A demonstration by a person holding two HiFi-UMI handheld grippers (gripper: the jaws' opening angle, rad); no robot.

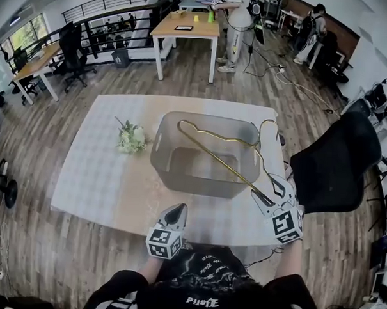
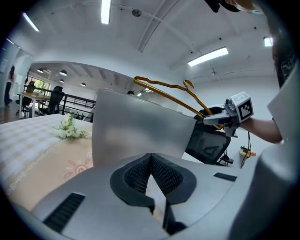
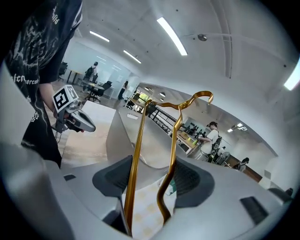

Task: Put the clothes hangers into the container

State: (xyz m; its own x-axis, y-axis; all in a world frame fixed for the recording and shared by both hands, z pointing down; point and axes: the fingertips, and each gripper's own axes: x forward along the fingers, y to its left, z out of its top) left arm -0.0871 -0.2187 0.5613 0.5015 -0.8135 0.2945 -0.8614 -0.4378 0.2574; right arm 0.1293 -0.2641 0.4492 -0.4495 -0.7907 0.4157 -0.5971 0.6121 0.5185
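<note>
A gold wire clothes hanger (image 1: 219, 159) hangs tilted over the grey container (image 1: 192, 182) on the table, its hook toward the far right rim. My right gripper (image 1: 264, 187) is shut on the hanger's near corner, at the container's right front. In the right gripper view both gold bars (image 3: 138, 154) run up between the pads of my right gripper (image 3: 152, 174), toward the container (image 3: 126, 136). My left gripper (image 1: 178, 209) is shut and empty, low at the table's front edge. The left gripper view shows its jaws (image 2: 151, 155) closed before the container wall (image 2: 136, 131), with the hanger (image 2: 164, 86) above.
A small bunch of white flowers (image 1: 131, 138) lies on the table (image 1: 96, 178) left of the container. A black office chair (image 1: 334, 163) stands close at the table's right side. Farther back are desks, railings and people.
</note>
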